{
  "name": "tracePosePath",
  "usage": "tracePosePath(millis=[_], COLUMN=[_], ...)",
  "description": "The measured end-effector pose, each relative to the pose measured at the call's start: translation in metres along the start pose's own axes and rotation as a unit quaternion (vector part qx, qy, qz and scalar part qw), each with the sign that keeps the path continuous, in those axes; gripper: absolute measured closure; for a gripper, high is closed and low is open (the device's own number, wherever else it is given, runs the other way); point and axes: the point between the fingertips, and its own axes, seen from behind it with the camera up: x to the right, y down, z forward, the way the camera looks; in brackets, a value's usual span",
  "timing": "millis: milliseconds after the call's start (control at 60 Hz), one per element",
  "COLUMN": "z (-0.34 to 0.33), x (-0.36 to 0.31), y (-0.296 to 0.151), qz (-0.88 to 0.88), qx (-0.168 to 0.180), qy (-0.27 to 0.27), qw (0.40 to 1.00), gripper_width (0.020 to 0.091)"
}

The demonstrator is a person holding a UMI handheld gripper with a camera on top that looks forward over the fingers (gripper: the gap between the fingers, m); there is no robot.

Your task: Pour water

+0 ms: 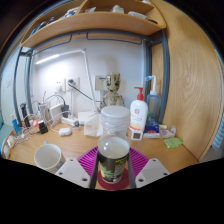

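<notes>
The tongs (113,178) sit nearest the camera, their two pale fingers (73,172) reaching forward with magenta pads on the inner faces. Between them is a jar (113,160) with a metallic rim and dark contents; both pads appear pressed to its sides, so the tongs look closed on it at about its own width. The jar is upright, not tilted, and whether it is lifted or resting on the surface (185,158) cannot be told, since its base is hidden.

Just left of the tongs, on the wooden surface, a white cup (48,156) stands with its mouth up; it looks empty or nearly so, though its inside is hard to read. Directly beyond the jar is a translucent tub (115,120) with a white lid. To its right stands a white pump bottle (139,111) with a red label, and further right a green note (173,143) lies flat. A small wooden figure (113,90) stands behind the tub against the wall. At the far left, small bottles and clutter (30,122) crowd the surface's back edge, and a shelf (95,22) runs overhead.

As for progress, the grasp seems done, but pouring has not begun: the jar is level and no water is seen moving. What is left, by my judgement, is to carry the jar over the cup, the likeliest receiver, tip it, then right it and set it down.
</notes>
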Motion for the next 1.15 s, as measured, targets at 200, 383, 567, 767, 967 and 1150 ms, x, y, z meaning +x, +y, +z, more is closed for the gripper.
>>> tracePosePath(millis=[200,383,567,767,967,1150], z=[-0.020,-0.074,-0.124,-0.143,-0.148,-0.151], x=[0.003,0.001,0.008,0.015,0.039,0.046], y=[0.039,0.064,0.028,-0.024,-0.049,-0.068], qz=[0.000,-0.036,-0.031,-0.043,-0.041,-0.020], qx=[-0.061,-0.121,-0.141,-0.132,-0.128,-0.110], qy=[0.005,-0.024,-0.058,-0.094,-0.083,-0.083], qw=[0.998,0.992,0.988,0.986,0.987,0.990], gripper_width=[0.0519,0.0505,0.0506,0.0504,0.0514,0.0511])
